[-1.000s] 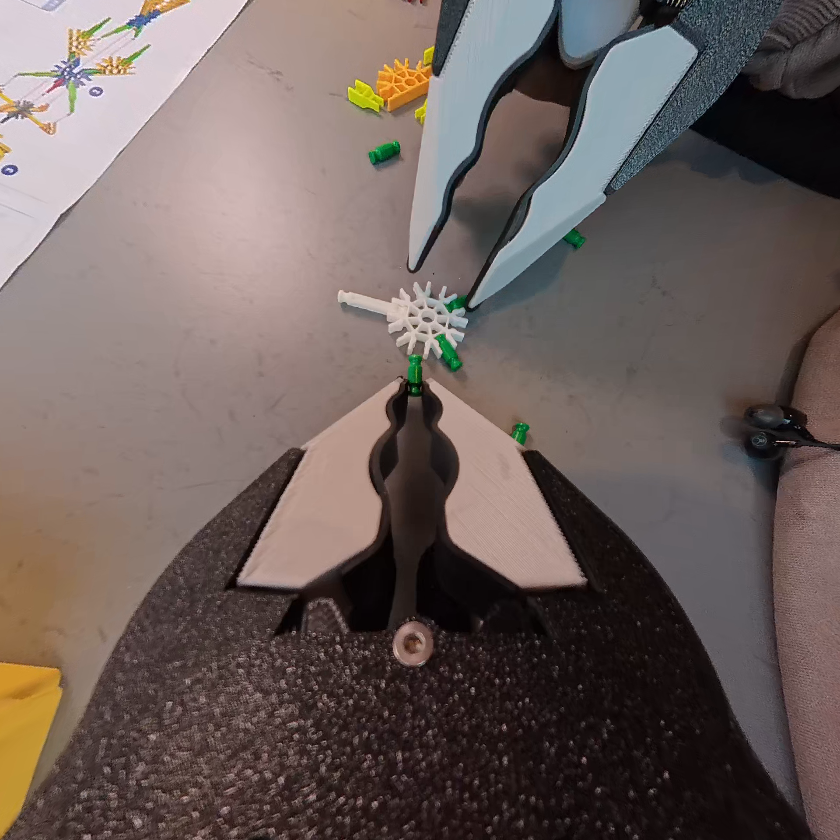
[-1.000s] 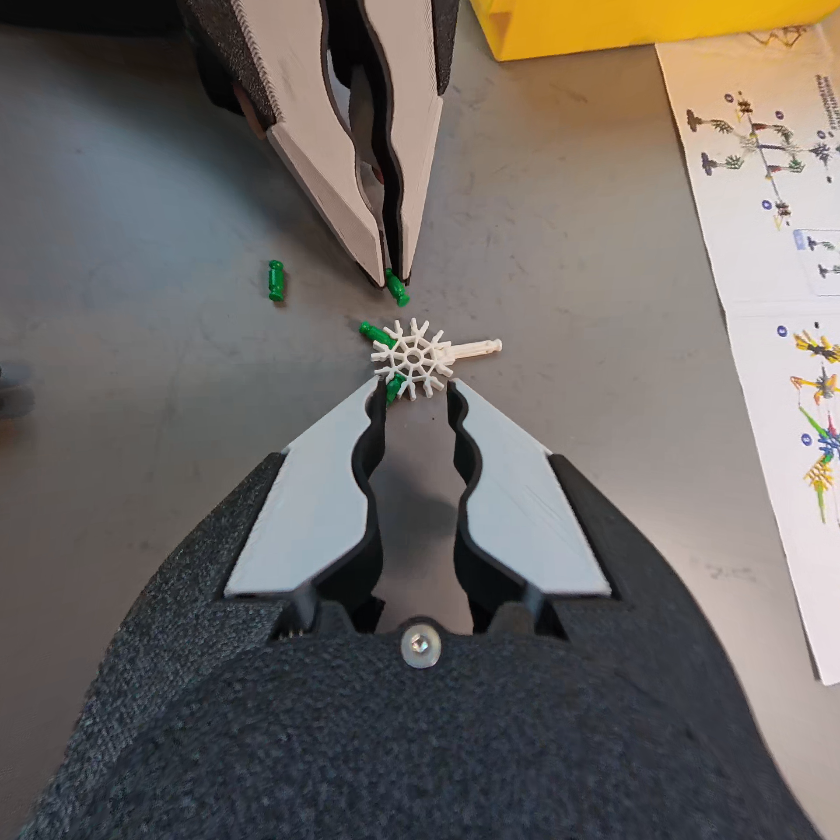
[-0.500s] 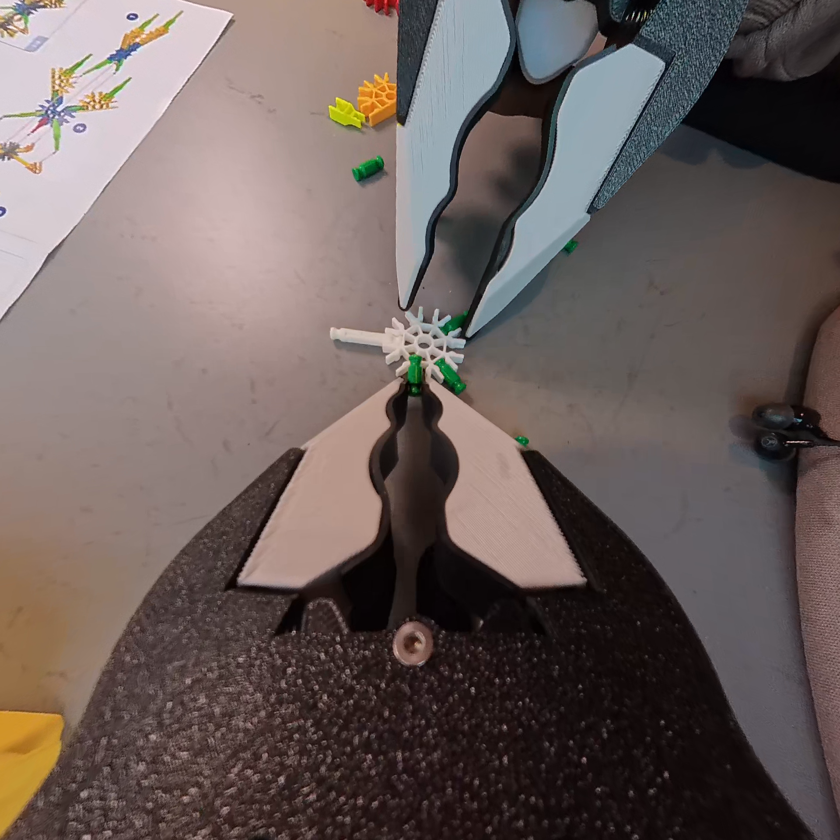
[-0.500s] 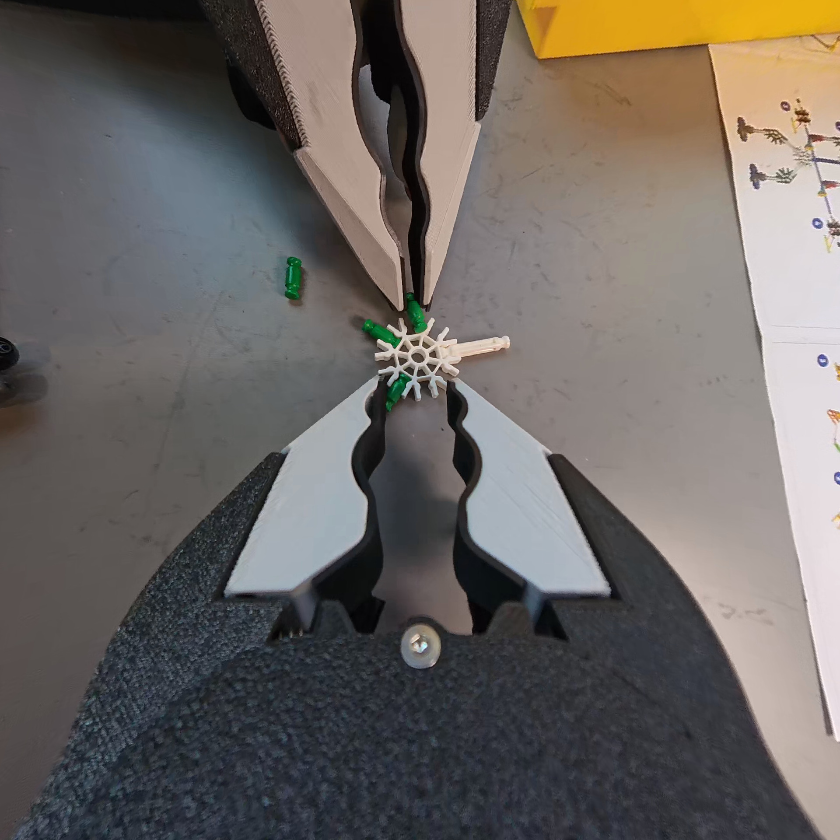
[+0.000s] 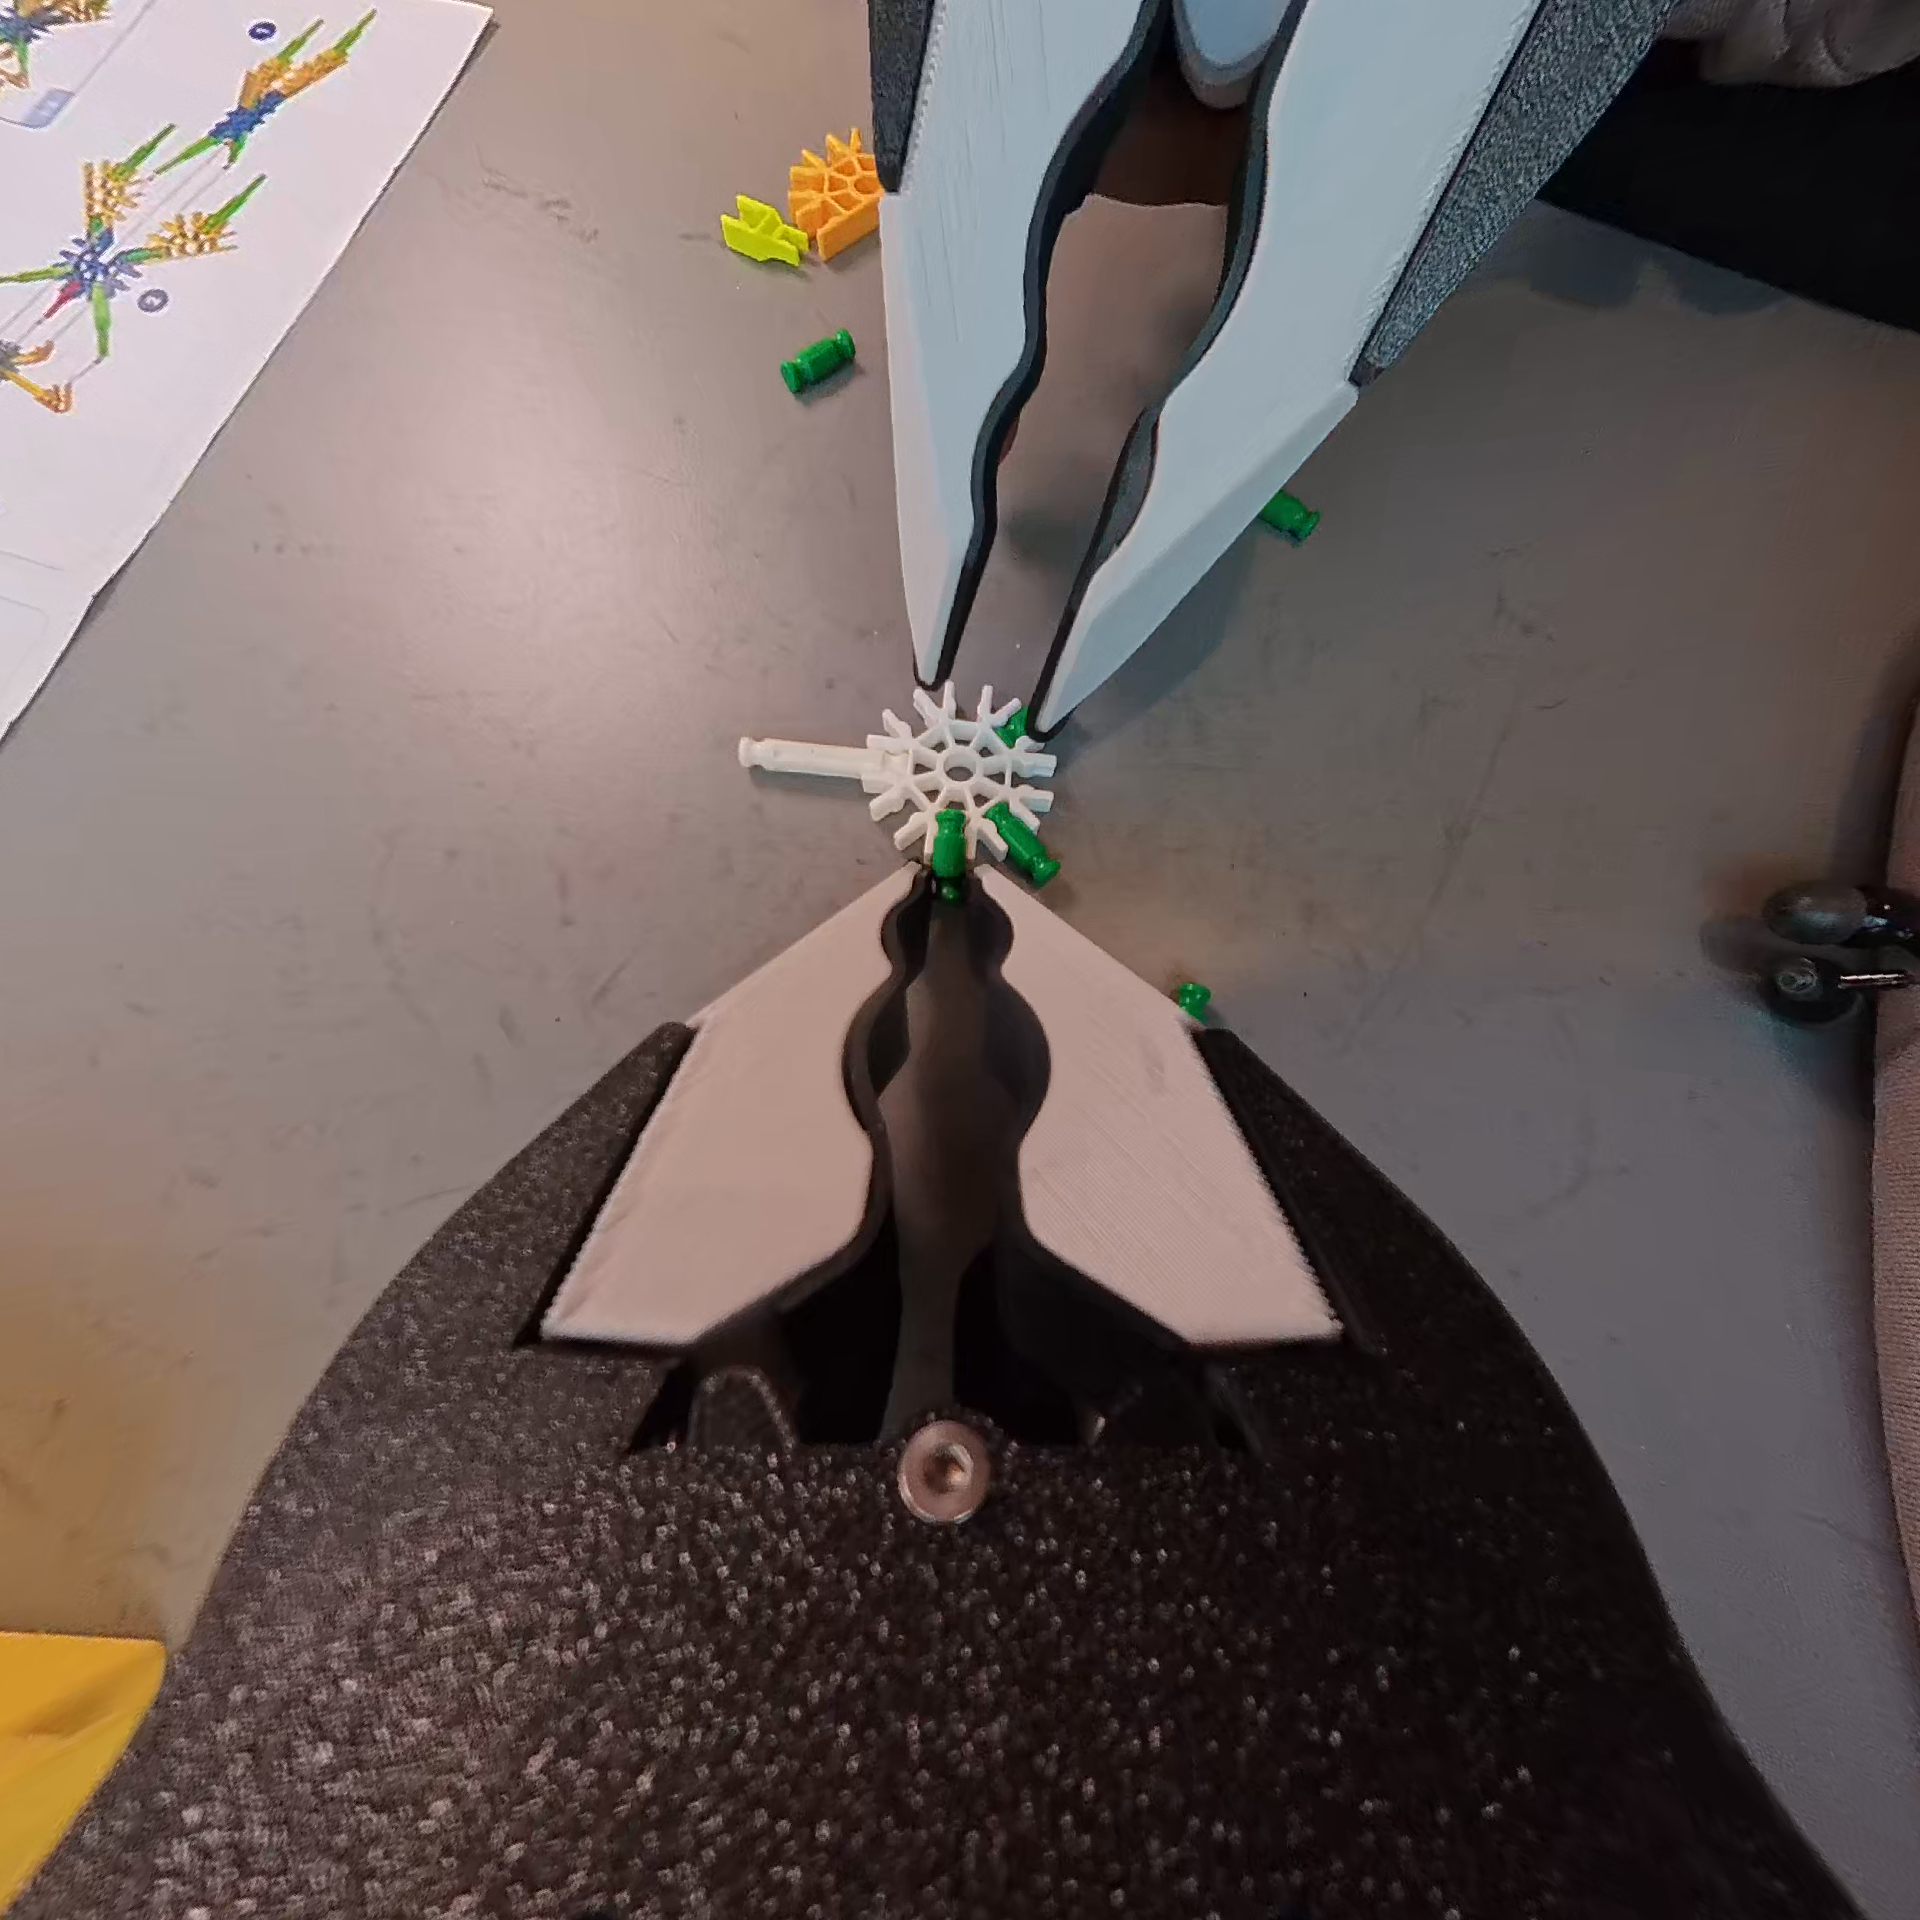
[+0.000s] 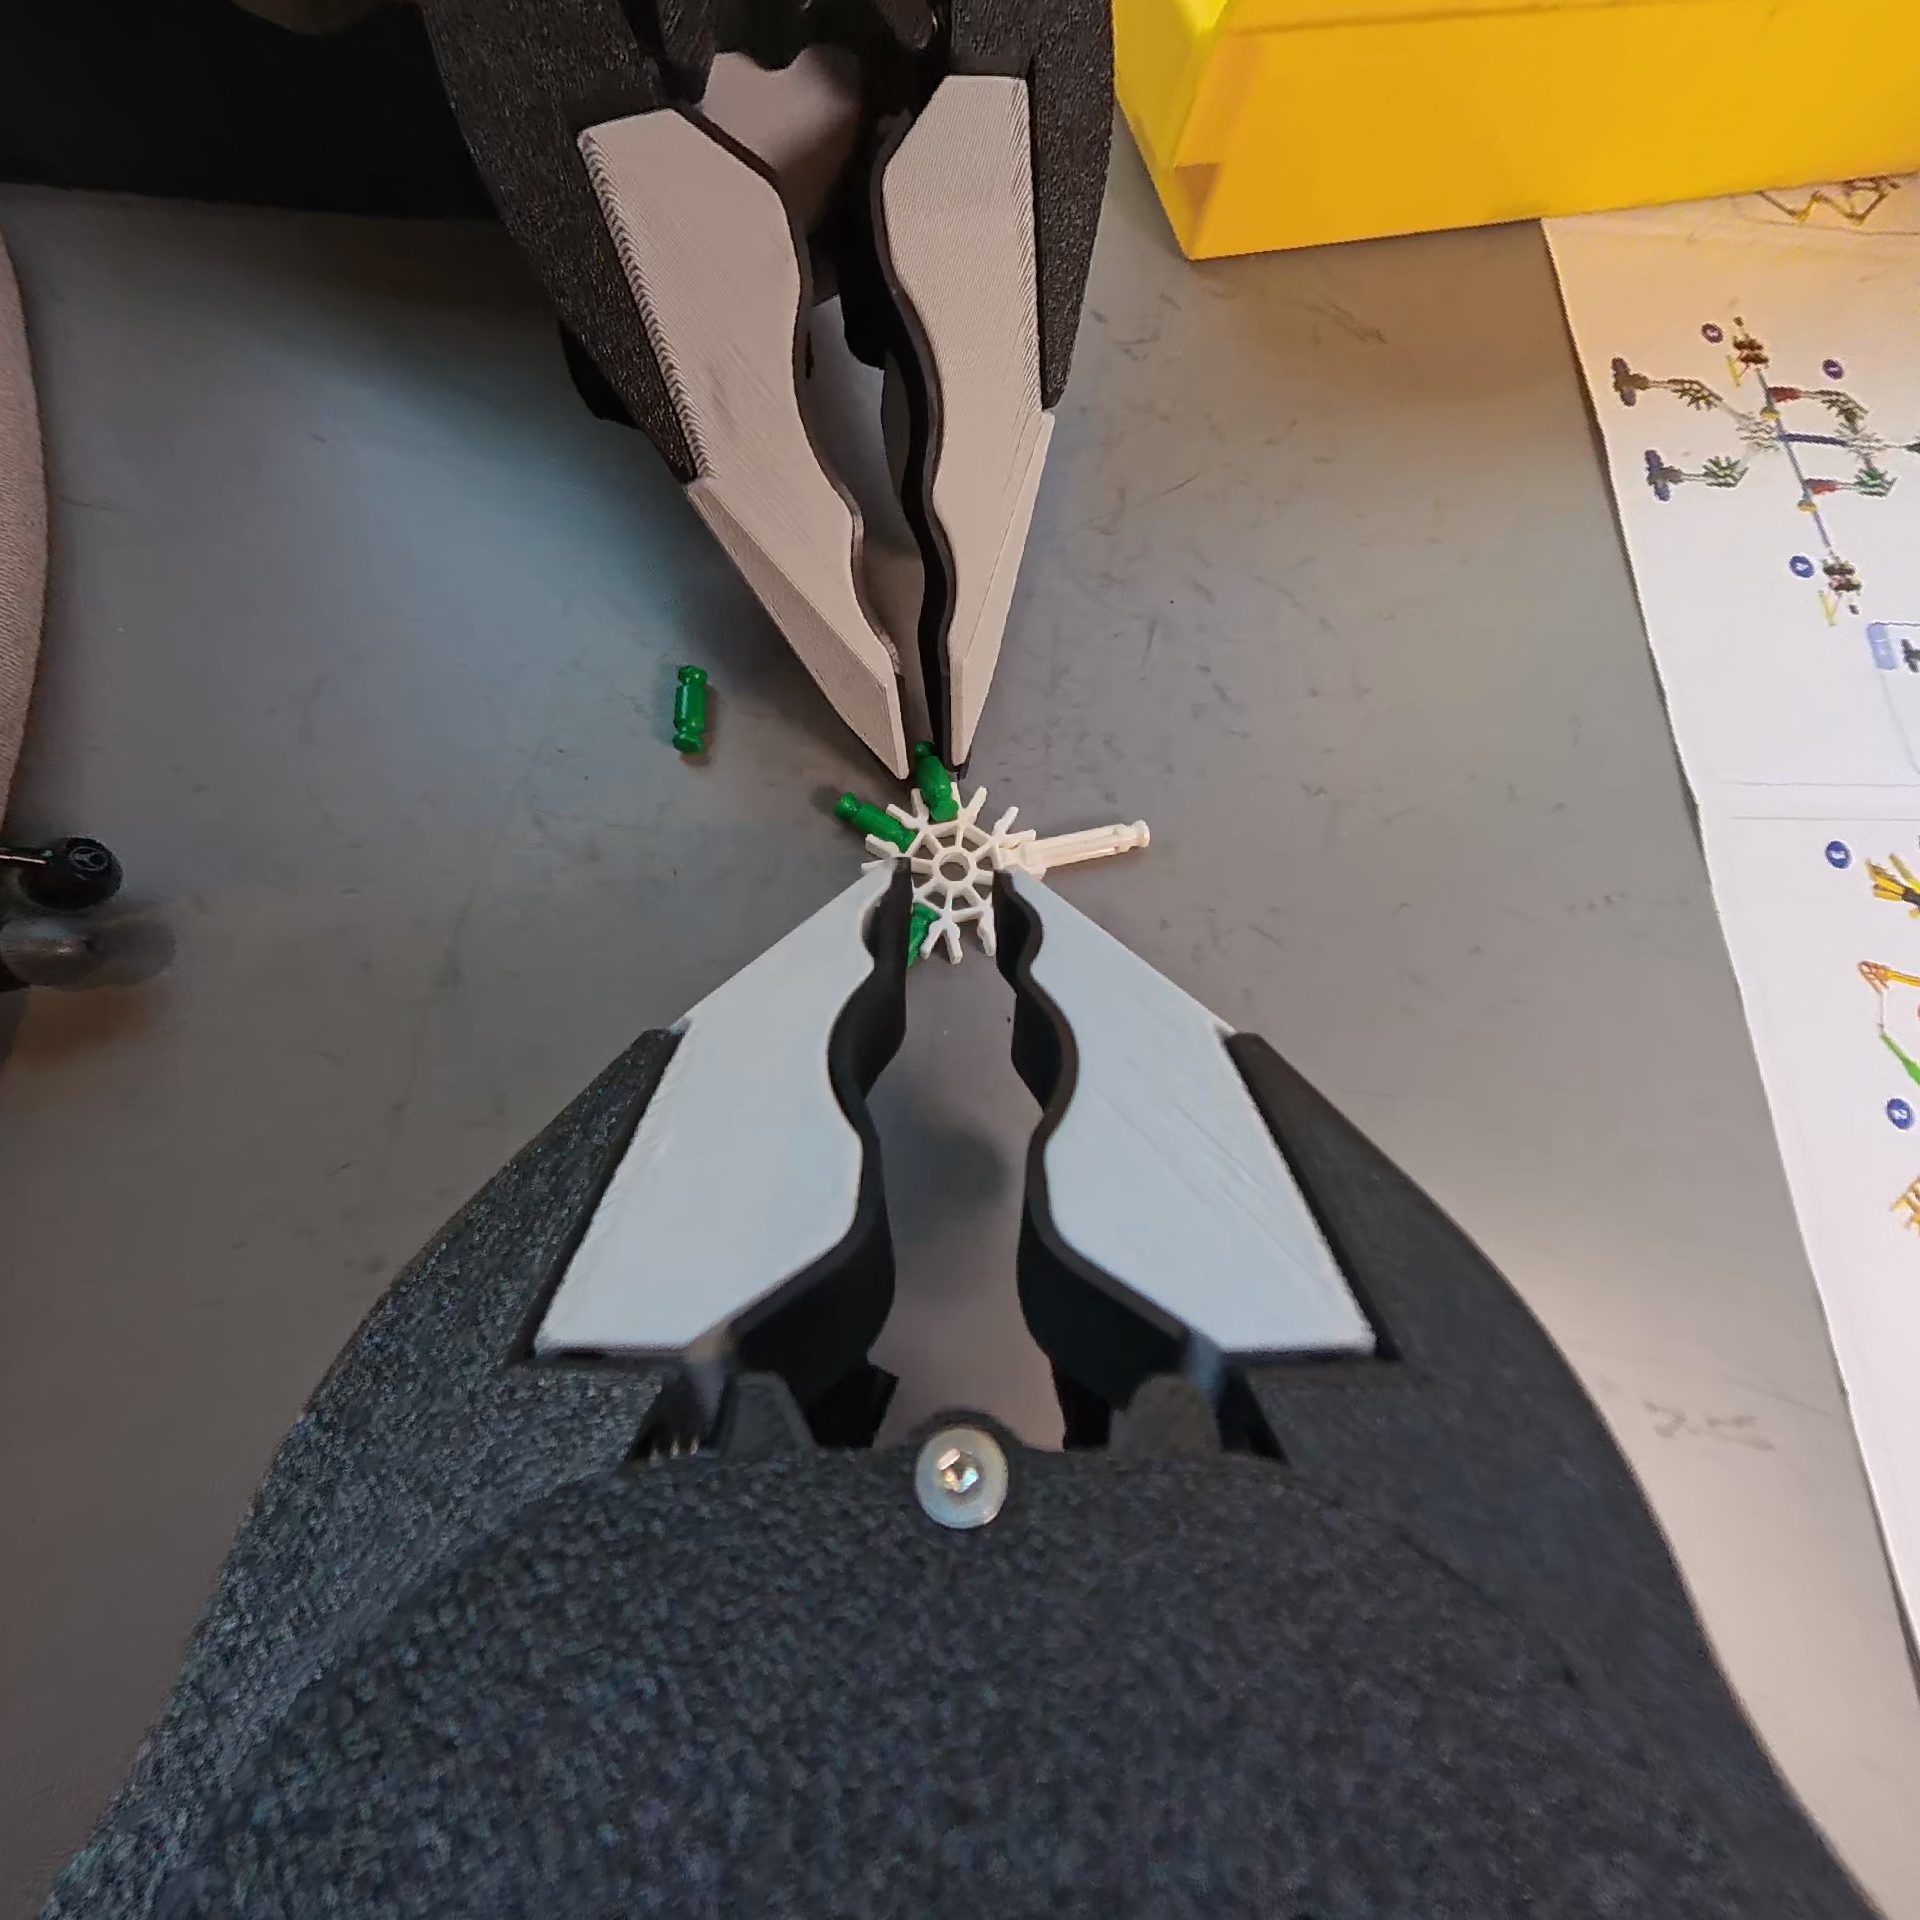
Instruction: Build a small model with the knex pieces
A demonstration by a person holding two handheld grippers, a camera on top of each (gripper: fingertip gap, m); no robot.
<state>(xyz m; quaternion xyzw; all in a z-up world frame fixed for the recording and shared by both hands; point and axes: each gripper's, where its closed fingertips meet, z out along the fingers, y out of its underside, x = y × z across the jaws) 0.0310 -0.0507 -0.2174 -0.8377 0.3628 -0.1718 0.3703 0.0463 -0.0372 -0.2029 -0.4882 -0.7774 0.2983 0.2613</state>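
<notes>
A white snowflake-shaped connector lies flat on the grey table with a white rod plugged into one side. It also shows in the right wrist view. Two green rods stick out of it, one toward me. My left gripper is shut on a short green rod whose free end meets the connector's rim; it also shows in the right wrist view. My right gripper has its jaws narrowly apart, and the tips straddle the connector's near half. It enters the left wrist view from above.
Loose green rods lie around. An orange piece and a yellow-green piece lie farther off. A printed instruction sheet and a yellow bin flank the work. Black earbuds lie by grey fabric. Only a small space, under 4 cm, lies between the two pairs of fingers. About 12 cm separates my right fingertips from the yellow-green piece.
My left gripper carried its green rod forward until it met the connector's rim. My right gripper moved in over the connector and its jaws narrowed.
</notes>
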